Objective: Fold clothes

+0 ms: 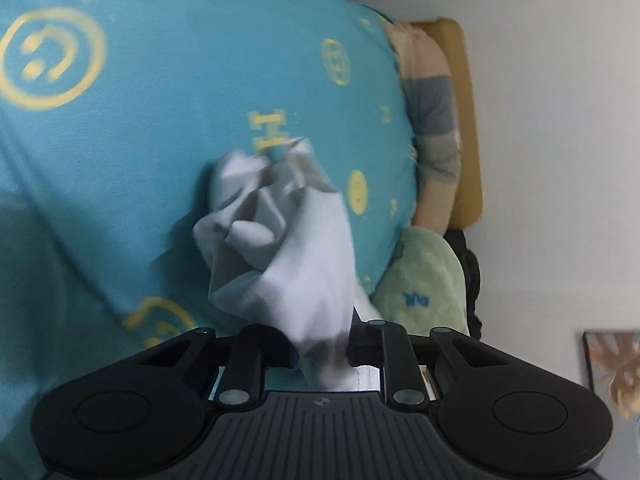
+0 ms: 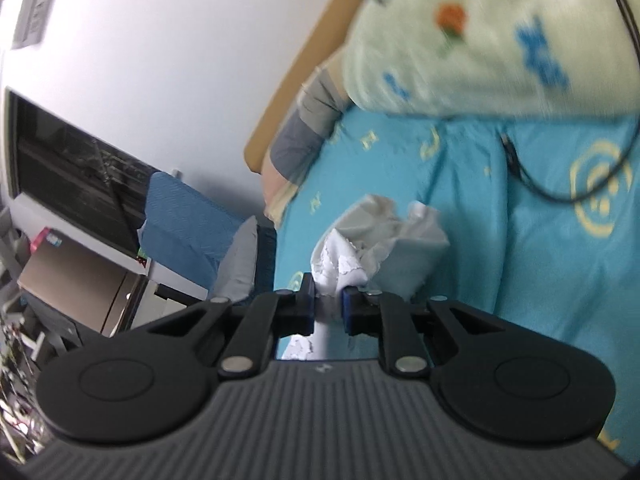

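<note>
The left tool [image 1: 320, 350] is gripping a bunched white garment [image 1: 280, 240], its two sides pressing the cloth from either side; the cloth is hanging crumpled over the teal bed sheet [image 1: 140, 140]. The right tool [image 2: 328, 304] is pinching a lace-edged part of a white garment [image 2: 340, 264] between its blue pads [image 2: 308, 300], also above the bed.

Risk: the fabric is bunching rather than spreading, so any fold is likely to be setting in creases; a thin edge could be slipping from the right pads.

Only the right view is showing the black cable [image 2: 560, 184] lying across the sheet, a snag hazard, and the lace trim.
</note>
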Available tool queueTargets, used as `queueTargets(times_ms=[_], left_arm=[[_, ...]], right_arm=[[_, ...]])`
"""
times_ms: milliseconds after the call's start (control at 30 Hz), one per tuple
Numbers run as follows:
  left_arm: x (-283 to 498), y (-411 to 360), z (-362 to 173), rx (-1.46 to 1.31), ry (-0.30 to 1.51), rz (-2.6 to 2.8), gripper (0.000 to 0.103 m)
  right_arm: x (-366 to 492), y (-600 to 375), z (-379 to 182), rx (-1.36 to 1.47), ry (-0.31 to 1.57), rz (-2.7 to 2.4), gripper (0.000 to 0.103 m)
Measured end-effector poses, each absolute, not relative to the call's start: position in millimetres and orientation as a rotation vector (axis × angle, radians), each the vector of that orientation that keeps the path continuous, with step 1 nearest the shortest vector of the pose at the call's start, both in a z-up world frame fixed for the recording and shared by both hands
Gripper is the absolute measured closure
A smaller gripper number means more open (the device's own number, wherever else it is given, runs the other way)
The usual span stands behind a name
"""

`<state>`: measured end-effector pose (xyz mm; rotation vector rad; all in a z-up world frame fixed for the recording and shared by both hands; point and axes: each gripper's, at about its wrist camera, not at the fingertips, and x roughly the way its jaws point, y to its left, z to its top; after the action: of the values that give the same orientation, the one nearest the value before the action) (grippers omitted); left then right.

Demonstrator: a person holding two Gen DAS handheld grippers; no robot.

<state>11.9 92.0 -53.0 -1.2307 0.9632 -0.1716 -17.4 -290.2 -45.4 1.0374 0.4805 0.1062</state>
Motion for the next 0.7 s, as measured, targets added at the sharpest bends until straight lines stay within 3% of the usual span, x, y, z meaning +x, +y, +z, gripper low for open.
queueTargets(times_ms=[200, 533, 700], left_arm=[[32, 6, 33, -1.094, 1.001, -0.327, 0.082], [55, -260, 139, -1.006, 1.072, -0.746, 0.083], [54, -381, 167, -0.948, 0.992, -1.048, 0.082]], right_arm=[[-61, -353, 18, 1.036, 0.355, 0.043, 0.089], [-143, -544, 143, 0.983, 0.141, -0.230, 0.091], [-203, -609, 214, 0.828, -0.059, -0.353, 0.091]])
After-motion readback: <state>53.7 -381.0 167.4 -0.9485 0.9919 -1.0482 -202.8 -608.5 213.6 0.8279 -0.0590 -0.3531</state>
